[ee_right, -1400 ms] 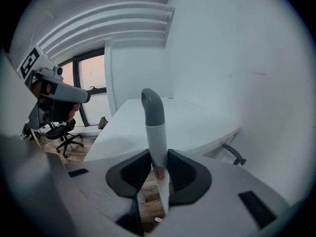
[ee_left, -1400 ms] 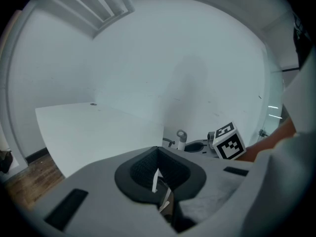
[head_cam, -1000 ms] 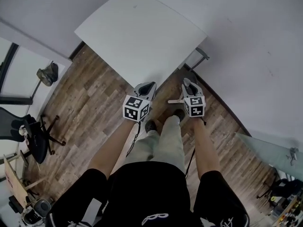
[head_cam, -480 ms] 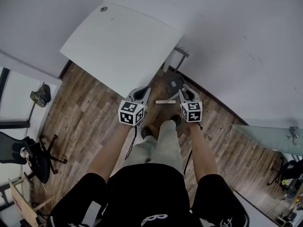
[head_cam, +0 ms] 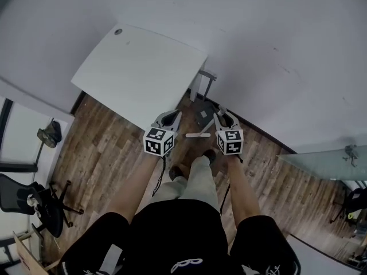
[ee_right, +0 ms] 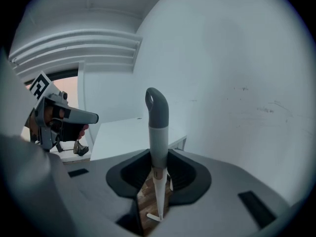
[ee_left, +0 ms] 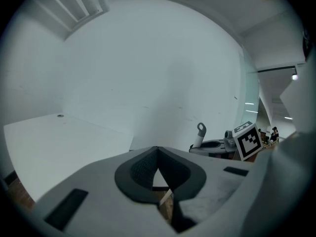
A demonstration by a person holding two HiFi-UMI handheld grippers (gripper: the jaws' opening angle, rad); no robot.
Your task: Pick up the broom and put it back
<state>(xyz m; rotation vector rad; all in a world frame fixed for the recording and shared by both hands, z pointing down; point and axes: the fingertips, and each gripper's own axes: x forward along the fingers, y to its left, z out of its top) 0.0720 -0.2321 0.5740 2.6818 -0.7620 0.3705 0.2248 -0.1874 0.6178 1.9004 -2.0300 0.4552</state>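
right jaws: right gripper [ee_right: 159,156] clamped on the broom [ee_right: 158,127], near where the grey grip meets the pale shaft.
left jaws: left gripper [ee_left: 157,151] tips together, nothing between them.
broom axis: near upright in the right gripper view; grey looped end up, well above the jaws; pale shaft runs down past them toward the floor [head_cam: 109,148].
broom place: in front of the person, beside the left gripper; table [head_cam: 137,73] just beyond, wall [head_cam: 275,39] behind.
head view: shaft shows only as a short pale streak between the two grippers.
container: dark boxy thing [head_cam: 203,114] on the floor by the table leg; contents can't tell.
hidden: brush end not made out; whether the lower tip touches the floor can't tell.
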